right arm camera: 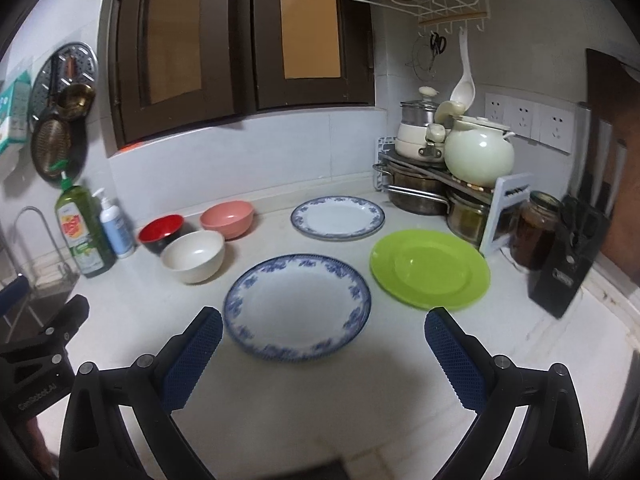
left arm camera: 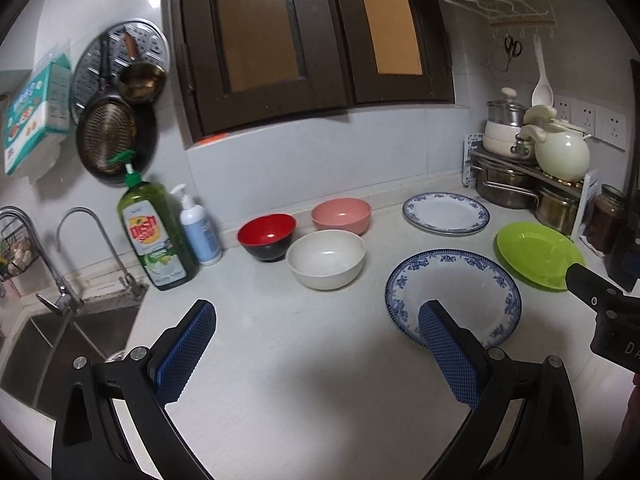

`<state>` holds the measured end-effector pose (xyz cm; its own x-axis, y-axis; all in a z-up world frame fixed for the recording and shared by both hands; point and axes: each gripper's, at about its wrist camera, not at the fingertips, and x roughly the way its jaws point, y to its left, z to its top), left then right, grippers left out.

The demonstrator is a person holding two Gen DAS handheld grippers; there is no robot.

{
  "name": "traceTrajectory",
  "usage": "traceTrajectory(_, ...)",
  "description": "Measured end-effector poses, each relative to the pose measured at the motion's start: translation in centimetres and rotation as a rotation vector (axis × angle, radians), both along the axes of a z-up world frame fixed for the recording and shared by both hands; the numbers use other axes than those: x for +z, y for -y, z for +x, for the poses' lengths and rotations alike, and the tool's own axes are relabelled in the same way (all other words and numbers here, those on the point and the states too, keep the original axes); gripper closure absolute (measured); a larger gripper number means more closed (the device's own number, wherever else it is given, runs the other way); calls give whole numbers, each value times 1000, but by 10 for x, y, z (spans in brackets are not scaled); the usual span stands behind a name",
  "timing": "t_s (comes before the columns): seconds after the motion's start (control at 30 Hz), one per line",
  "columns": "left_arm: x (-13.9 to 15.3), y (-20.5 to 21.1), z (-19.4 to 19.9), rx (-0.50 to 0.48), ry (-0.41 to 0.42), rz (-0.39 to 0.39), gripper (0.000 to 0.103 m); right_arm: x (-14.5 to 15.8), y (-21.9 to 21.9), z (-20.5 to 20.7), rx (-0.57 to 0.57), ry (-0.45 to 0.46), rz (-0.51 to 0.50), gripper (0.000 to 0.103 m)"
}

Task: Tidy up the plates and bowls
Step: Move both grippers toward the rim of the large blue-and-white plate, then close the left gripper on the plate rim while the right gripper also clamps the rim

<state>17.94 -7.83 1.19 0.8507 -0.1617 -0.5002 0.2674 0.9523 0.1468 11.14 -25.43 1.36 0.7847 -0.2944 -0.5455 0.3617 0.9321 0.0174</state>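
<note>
On the white counter (right arm camera: 320,392) stand three bowls: red-and-black (left arm camera: 267,237) (right arm camera: 161,231), pink (left arm camera: 341,214) (right arm camera: 227,217) and white (left arm camera: 326,258) (right arm camera: 193,255). To their right lie a near blue-patterned plate (left arm camera: 460,284) (right arm camera: 297,305), a far blue-rimmed plate (left arm camera: 445,213) (right arm camera: 337,217) and a green plate (left arm camera: 538,254) (right arm camera: 430,267). My left gripper (left arm camera: 318,312) is open and empty above the counter in front of the white bowl. My right gripper (right arm camera: 323,320) is open and empty just in front of the near patterned plate.
A sink (left arm camera: 60,344) with a tap (left arm camera: 76,240) is at the left, with a green soap bottle (left arm camera: 156,232) and a pump bottle (left arm camera: 198,228) beside it. Pots and a kettle (right arm camera: 478,152) on a rack fill the back right corner, next to a jar (right arm camera: 534,232) and a knife block (right arm camera: 568,256).
</note>
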Motion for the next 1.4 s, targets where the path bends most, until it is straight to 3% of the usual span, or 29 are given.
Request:
traceTrajectory(0.2,-8,24,33,8,-18,29,0,-12,29,39,26,-25,11,1)
traceTrajectory(0.57,-44,64,100,-101,-130,72,0,-48,62,88,-69,-119,85,1)
traceTrajectory(0.8,-77,89,133,-151,-233,115,14,-75,81,112,-108,-186,145,2)
traceTrajectory(1.0,-107,108,153,-198,-306,169,22,-102,93,131,-117,-255,173,10)
traceTrajectory(1.17,-130,118,172,-228,-390,168,32,-121,102,148,-126,-313,210,22)
traceTrajectory(1.4,-139,125,183,-246,-412,149,39,-132,105,158,-119,-341,215,29)
